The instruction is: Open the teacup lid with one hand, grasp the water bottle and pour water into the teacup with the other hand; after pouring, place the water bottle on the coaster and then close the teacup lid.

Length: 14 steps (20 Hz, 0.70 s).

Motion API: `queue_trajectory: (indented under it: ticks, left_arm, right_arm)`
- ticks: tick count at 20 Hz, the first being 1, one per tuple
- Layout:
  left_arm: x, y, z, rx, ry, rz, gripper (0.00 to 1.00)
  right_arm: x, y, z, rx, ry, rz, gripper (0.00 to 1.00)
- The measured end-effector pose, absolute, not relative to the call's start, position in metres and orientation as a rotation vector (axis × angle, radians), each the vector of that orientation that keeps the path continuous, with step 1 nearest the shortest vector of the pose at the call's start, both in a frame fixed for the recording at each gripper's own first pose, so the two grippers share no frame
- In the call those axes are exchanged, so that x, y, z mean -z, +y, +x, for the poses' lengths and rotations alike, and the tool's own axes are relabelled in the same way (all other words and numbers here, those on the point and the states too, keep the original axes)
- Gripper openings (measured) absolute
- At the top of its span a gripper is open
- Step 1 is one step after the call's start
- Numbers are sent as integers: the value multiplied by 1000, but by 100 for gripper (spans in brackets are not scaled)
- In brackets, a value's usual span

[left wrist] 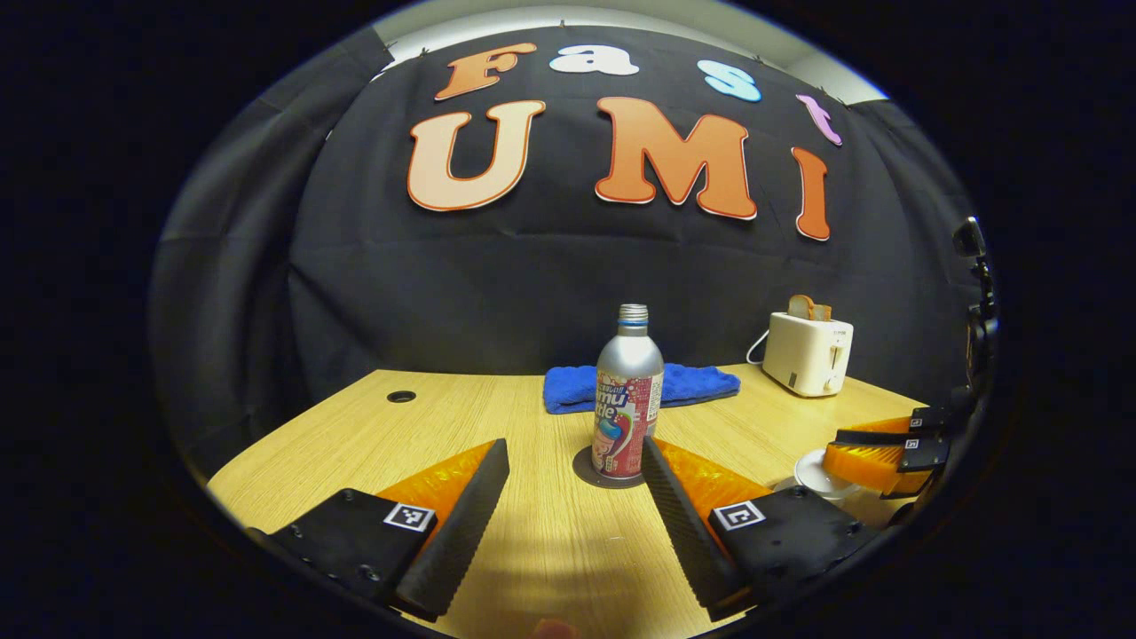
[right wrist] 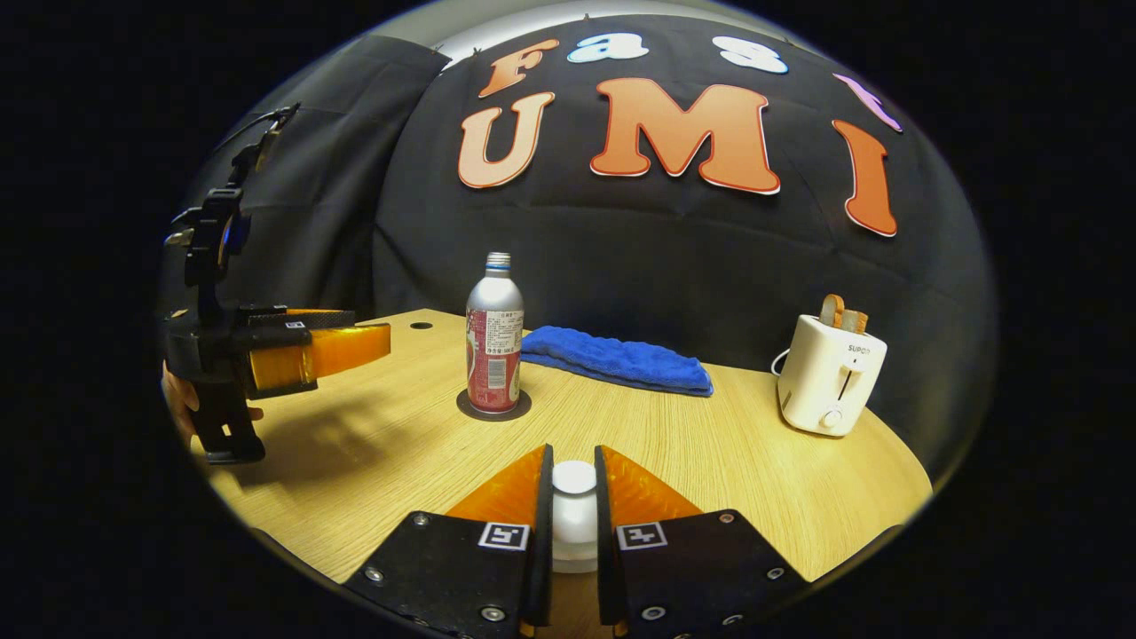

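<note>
Aluminium water bottle (left wrist: 628, 395), slick and rigid, stood on its coaster (left wrist: 587, 470) between our left gripper (left wrist: 575, 497)'s wide jaws; we'd take its waist. Right gripper (right wrist: 574, 497) pinched the lid knob (right wrist: 574, 477).

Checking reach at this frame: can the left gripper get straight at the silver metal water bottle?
Probably yes: the left gripper is open, the silver metal water bottle stands upright between its fingers' lines, bare table ahead.

Silver aluminium water bottle (left wrist: 627, 390) with red printed wrap: large letters "mu" over "cle" can be made out in the left gripper view; the finer print is too small to read.
White two-slot toaster (right wrist: 830, 377): "SUPO" printed near its top edge.
</note>
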<state>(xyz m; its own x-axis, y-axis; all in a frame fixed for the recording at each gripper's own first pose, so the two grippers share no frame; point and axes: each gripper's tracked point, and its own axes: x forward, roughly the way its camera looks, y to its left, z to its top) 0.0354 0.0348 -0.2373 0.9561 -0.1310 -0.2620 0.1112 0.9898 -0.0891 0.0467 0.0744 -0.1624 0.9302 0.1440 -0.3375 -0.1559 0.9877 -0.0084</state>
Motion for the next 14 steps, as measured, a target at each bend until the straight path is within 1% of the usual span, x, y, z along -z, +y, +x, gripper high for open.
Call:
queue_trajectory:
  ticks: [8,11,13,14]
  left_arm:
    - [217,33,24,106,228,-95,98]
    - [208,31,20,103,213,-102,98]
    - [199,30,17,100,196,-108,98]
    - [193,31,15,94,187,-112,98]
  right_arm:
    - [165,75,41,-154,347,-62,24]
    - [156,72,40,-157,322,-65,29]
    - [141,70,39,-154,277,-59,34]
    - [131,68,40,-151,252,-61,38]
